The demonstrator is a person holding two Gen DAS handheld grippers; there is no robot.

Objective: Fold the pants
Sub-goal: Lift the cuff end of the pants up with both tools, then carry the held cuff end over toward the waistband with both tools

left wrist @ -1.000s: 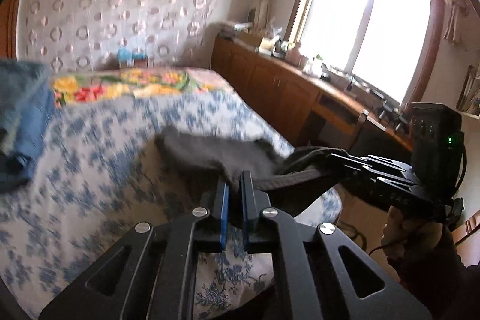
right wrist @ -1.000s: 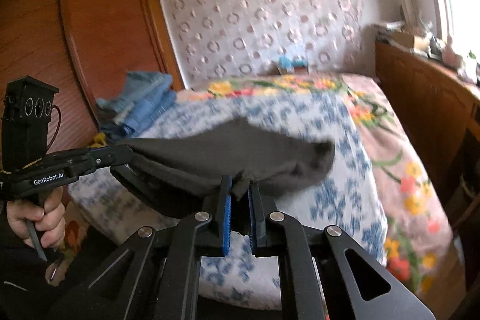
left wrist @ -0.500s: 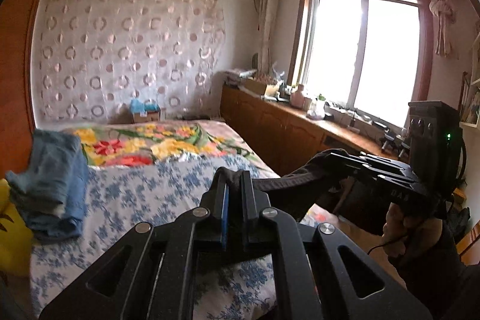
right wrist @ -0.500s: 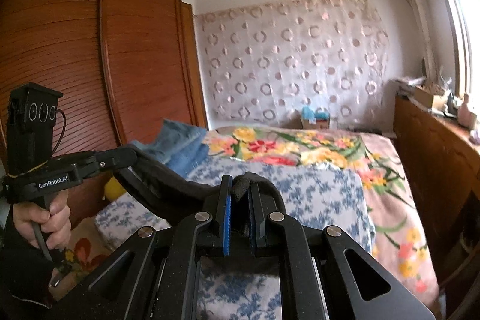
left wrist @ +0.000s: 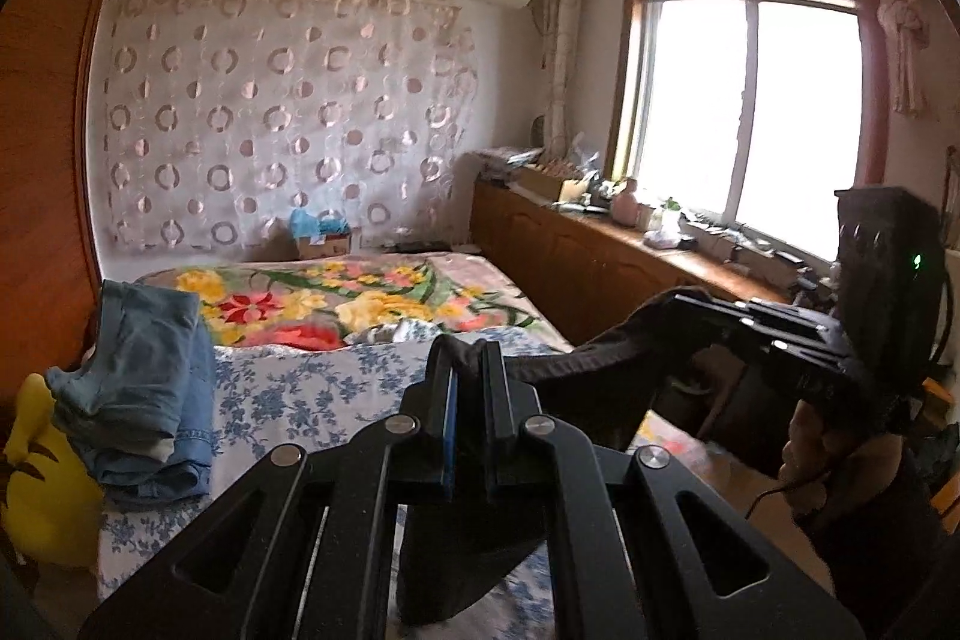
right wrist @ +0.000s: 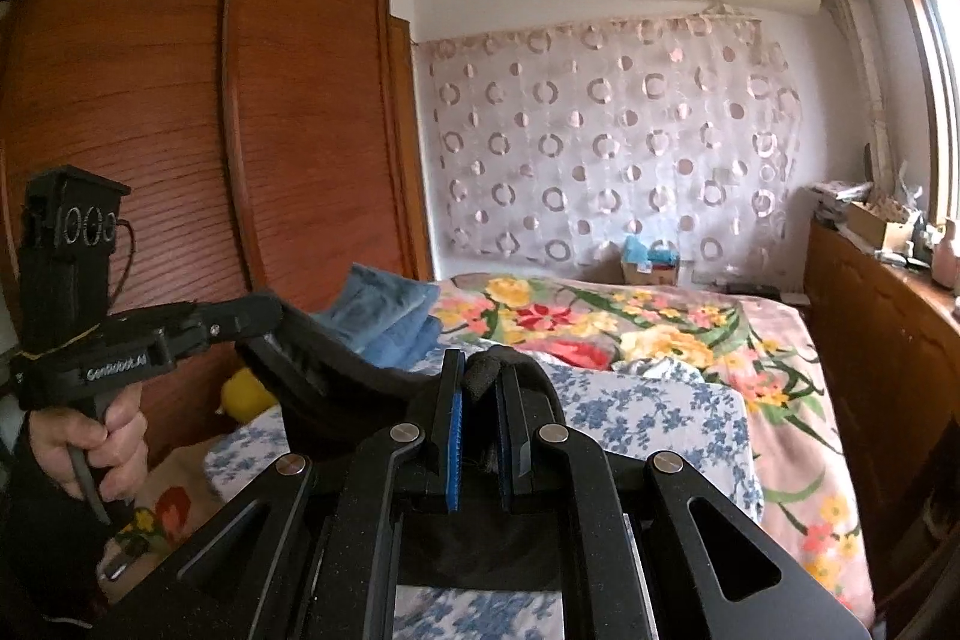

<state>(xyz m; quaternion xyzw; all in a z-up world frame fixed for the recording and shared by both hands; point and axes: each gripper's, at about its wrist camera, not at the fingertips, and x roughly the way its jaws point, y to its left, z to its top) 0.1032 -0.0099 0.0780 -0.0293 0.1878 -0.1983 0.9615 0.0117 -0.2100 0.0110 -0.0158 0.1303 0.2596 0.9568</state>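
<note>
Left gripper (left wrist: 467,370) and right gripper (right wrist: 480,382) each pinch the dark pants (left wrist: 576,370) shut. Soft, light cloth sags between them. Best gripped at the edge corners.

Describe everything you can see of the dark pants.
The pants are dark grey to black, of soft, slightly fuzzy cloth. They are lifted off the bed, stretched between the left tool and the right tool, each shut on an edge. The span between sags a little; the rest hangs below, mostly hidden.
</note>
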